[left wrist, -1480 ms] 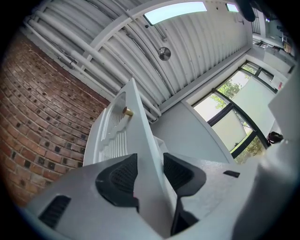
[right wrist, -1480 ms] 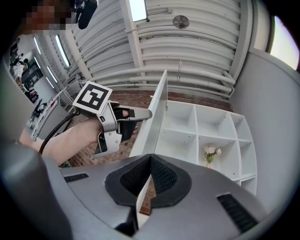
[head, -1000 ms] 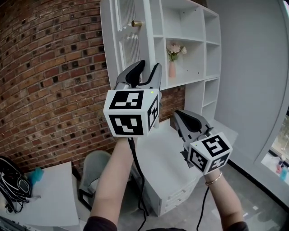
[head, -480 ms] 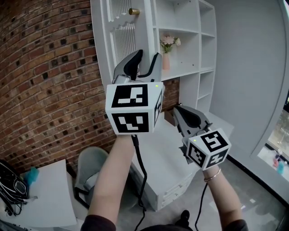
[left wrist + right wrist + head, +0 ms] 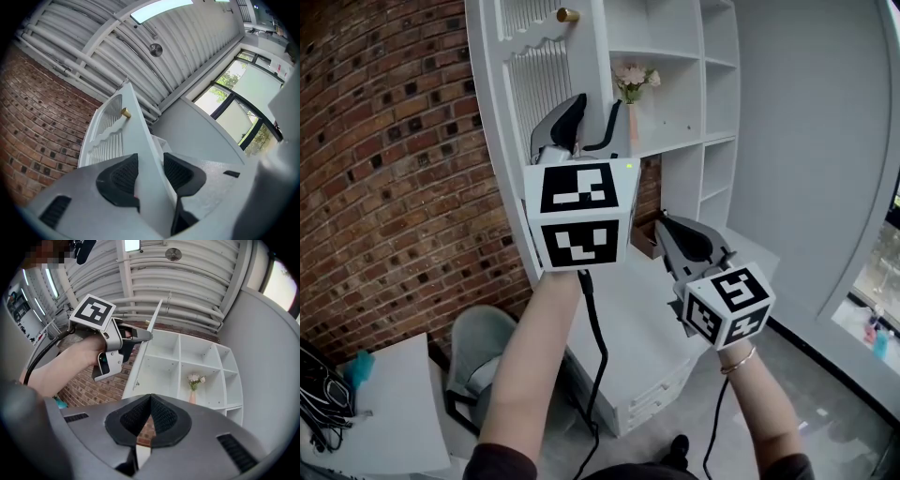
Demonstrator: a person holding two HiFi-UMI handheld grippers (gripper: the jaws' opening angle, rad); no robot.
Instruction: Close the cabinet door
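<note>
Brick wall [image 5: 394, 169], far left, close behind the door's louvred face, so little spare room there. Cabinet door [image 5: 520, 103], white, brass knob [image 5: 567, 15], standing open with its long edge upright. Left gripper [image 5: 150, 172], the nearer tool, clamped across that knob-side edge with a pad on each face. Open shelving [image 5: 694, 103], right of the door, likely where the closing swing must carry it; the gap between looks free. Vase of flowers [image 5: 631, 84], set back on a shelf. Right gripper [image 5: 150, 416], lower right, jaws pressed together on nothing, well apart from the door.
</note>
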